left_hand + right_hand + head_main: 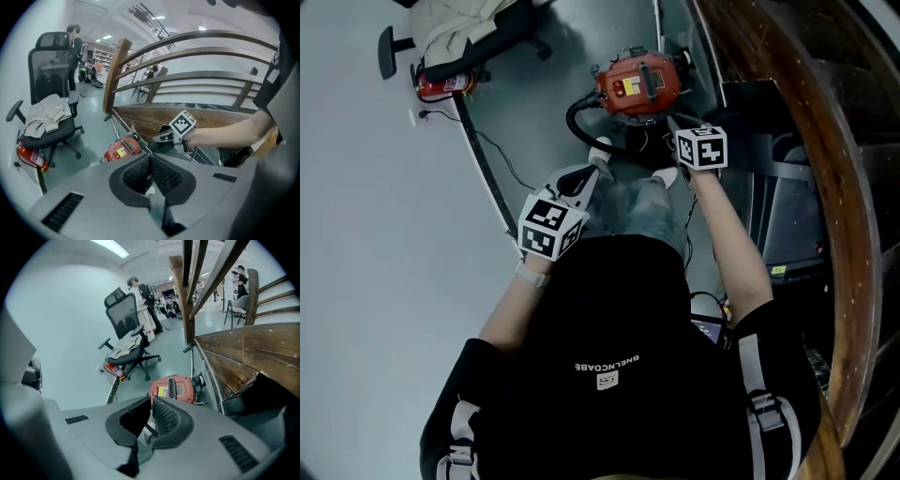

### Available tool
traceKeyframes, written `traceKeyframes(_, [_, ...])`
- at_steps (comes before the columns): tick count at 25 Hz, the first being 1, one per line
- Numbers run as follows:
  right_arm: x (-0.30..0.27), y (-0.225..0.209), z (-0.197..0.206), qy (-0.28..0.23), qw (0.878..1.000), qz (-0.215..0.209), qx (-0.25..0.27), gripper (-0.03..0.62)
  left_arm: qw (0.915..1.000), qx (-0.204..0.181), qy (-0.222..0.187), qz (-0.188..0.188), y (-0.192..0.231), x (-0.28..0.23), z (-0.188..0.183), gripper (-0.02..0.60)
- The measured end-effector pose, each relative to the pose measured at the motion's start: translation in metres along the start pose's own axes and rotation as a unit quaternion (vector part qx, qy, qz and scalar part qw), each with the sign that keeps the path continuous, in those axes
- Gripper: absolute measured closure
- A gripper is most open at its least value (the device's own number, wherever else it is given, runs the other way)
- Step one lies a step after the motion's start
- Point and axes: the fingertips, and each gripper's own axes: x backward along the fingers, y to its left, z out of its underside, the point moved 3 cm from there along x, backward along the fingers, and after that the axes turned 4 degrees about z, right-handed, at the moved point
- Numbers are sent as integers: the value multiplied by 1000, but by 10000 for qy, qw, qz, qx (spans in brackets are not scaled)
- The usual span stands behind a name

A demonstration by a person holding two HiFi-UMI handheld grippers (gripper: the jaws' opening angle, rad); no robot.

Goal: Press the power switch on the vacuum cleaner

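Approach is judged to be the step in hand: the vacuum cleaner [639, 84] stands on the floor [375, 187] just ahead of the person's shoes [666, 176], well apart from both grippers. The left gripper [149, 161] is seen with its jaws together on nothing. The right gripper [152, 401] is likewise closed and empty, and is aimed at the red housing. A downward reach is called for next, so that a closed tip can be set on the switch. A round red button [154, 391] beside the yellow label [162, 391], probably that switch, is made out best in the right gripper view. The black hose [579, 117] looping beside the machine is shown clearly only in the head view.
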Motion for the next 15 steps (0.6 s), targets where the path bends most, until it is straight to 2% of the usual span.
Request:
traceKeyframes(4, [48, 5, -7, -436, 9985, 131, -320, 565, 9987, -403, 17, 312, -11, -7, -31, 566])
traceKeyframes(8, [98, 8, -9, -916, 9929, 376, -662, 565, 9939, -860, 46, 685, -28, -19, -60, 566])
traceKeyframes(11, [137, 9, -12, -1393, 9852, 509, -860, 565, 9884, -1167, 74, 971, -46, -29, -80, 566])
traceKeyframes(15, [197, 12, -14, -2107, 9692, 806, -989, 565, 9770, -1651, 194, 1336, -74, -40, -101, 566])
